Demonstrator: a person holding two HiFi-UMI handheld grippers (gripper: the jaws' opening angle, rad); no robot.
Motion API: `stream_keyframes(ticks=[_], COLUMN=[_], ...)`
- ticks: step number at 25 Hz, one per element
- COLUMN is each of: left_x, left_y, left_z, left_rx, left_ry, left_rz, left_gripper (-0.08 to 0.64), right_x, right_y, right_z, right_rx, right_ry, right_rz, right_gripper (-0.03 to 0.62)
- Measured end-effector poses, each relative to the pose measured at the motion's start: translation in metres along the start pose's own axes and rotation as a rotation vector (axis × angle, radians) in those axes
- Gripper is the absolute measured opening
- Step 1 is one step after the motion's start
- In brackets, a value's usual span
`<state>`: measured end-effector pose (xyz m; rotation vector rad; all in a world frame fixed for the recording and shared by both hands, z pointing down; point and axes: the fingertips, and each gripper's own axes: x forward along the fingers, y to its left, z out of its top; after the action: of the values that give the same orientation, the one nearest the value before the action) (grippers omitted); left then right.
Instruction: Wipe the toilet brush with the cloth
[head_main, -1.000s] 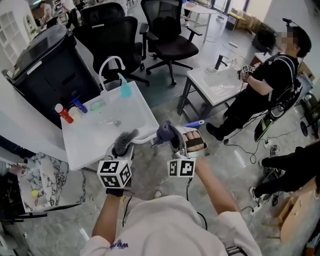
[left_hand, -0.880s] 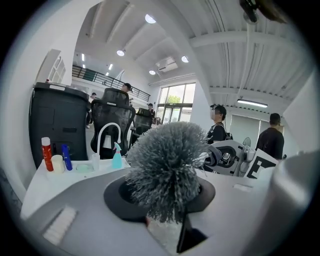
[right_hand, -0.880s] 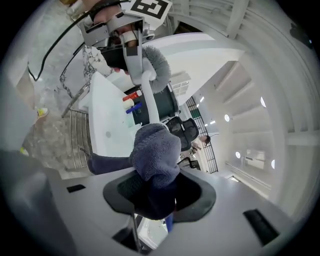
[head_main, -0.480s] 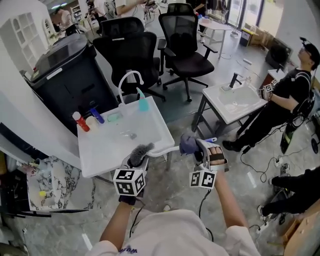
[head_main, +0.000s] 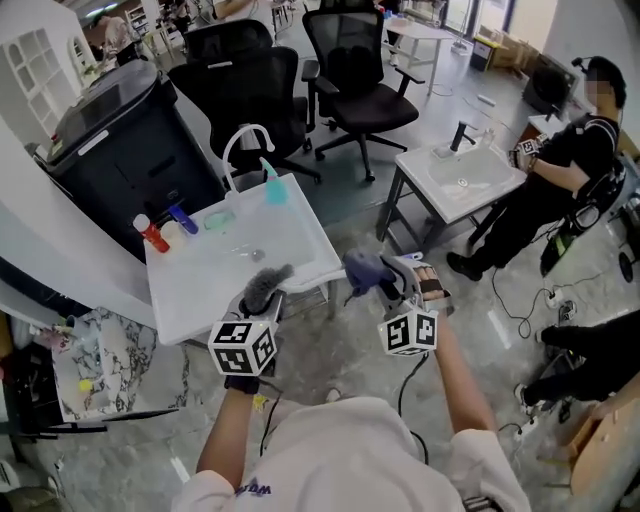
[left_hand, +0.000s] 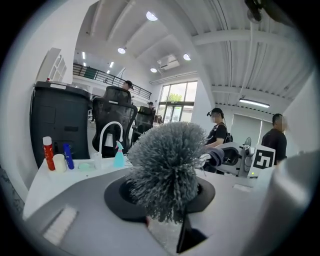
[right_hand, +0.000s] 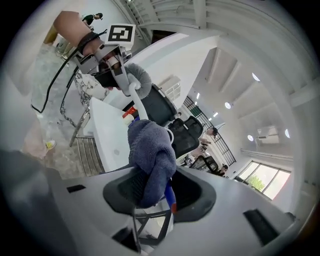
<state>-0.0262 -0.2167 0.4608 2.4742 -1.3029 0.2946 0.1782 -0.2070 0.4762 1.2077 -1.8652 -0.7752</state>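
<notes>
Both tools are clamped: your left gripper (head_main: 255, 306) grasps the toilet brush (head_main: 262, 287) just under its bristles (left_hand: 167, 165), over the floor (head_main: 340, 352) beside the sink (head_main: 312, 238); your right gripper (head_main: 386, 287) pinches the cloth (head_main: 363, 270) on its handle (right_hand: 136, 97), so wiping seems midway, bristles yet to do; only your right gripper view shows the handle entering the cloth.

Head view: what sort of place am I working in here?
Probably an open office or lab staged as a mock bathroom: a white sink and a second sink on metal frames stand among black office chairs, beside a large black bin.
</notes>
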Motion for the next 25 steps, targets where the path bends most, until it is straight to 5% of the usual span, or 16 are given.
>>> stream_keyframes(ticks=[9,15,18,22,25], left_x=[-0.004,0.0,0.004,0.003,0.001], left_y=[-0.008,-0.028,-0.038,-0.043,-0.035], left_z=[-0.008,-0.017,-0.021,-0.023,-0.021], left_rx=[-0.2,-0.167,-0.169,-0.173,-0.146], left_ry=[0.002,0.037,0.046,0.049,0.048], left_rz=[-0.024,-0.038,-0.054,-0.068,-0.048], left_gripper=[0.127,0.127,0.127,0.127,0.127], right_x=[-0.015,-0.013,-0.011,-0.015,-0.017], right_y=[-0.01,0.029,0.047,0.063,0.065], right_z=[0.039,0.079,0.101,0.13,0.133], right_rx=[-0.087,-0.145,-0.172,-0.267,-0.203], right_ry=[-0.001,-0.058,-0.076,-0.124,-0.16], right_rz=[-0.146,-0.128,-0.123,-0.187,-0.132], right_gripper=[0.16,0.165,0.253,0.187,0.156])
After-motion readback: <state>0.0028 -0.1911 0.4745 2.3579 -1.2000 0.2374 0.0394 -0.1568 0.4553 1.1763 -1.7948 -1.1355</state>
